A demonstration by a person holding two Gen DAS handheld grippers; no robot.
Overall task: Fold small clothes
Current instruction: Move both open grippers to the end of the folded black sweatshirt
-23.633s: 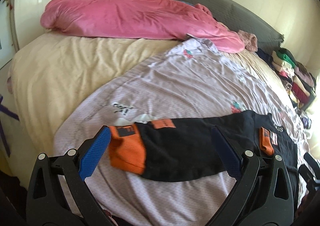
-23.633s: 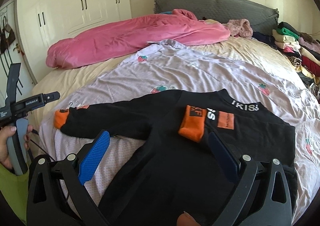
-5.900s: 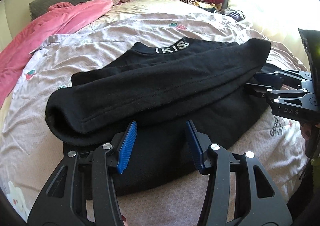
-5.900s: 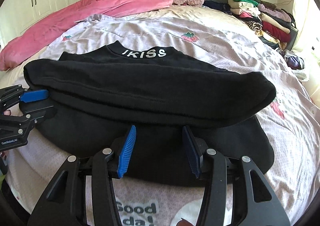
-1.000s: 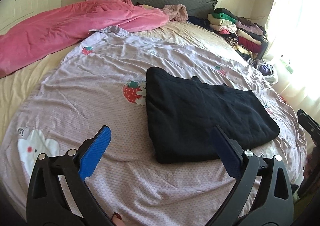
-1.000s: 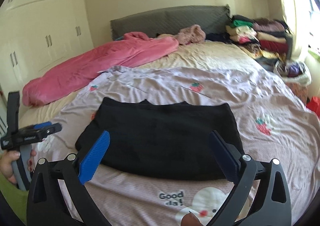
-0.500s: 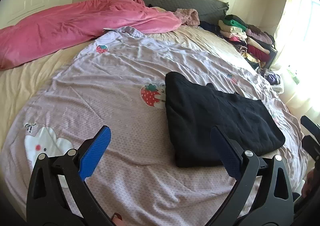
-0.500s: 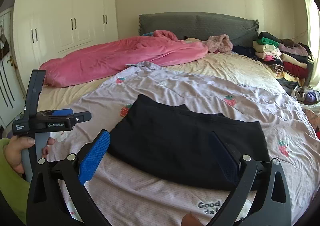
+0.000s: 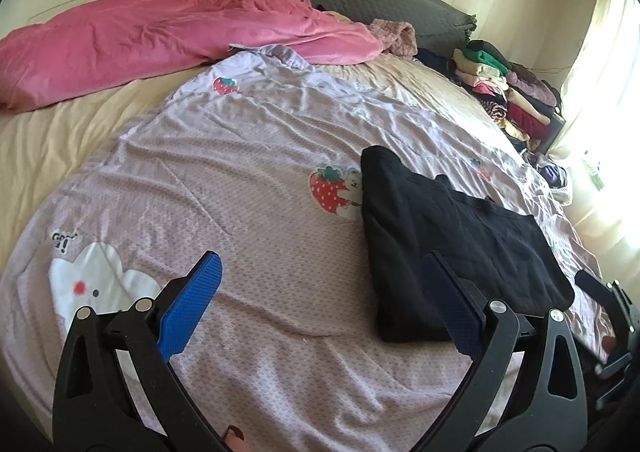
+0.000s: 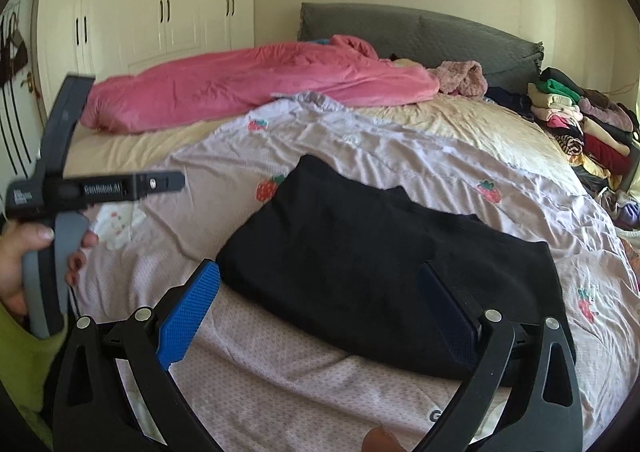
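— Black garment [image 10: 384, 276], where is it seen now?
— Folded into a compact rectangle on the bed's lilac sheet [image 9: 248, 212]; a second ago it sat nearer centre, so both claws have been drawn back. This fold is judged finished.
— And the claws?
— Left claw [image 9: 320, 308] and right claw [image 10: 320, 308] are spread wide, nothing held.
— Any difference between views?
— Only the right view shows the wardrobe [image 10: 160, 12], at 11 o'clock.

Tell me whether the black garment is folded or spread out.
Folded. The black garment lies as a compact, thick rectangle on the lilac strawberry sheet, no sleeves sticking out; both grippers hang open, clear of it.
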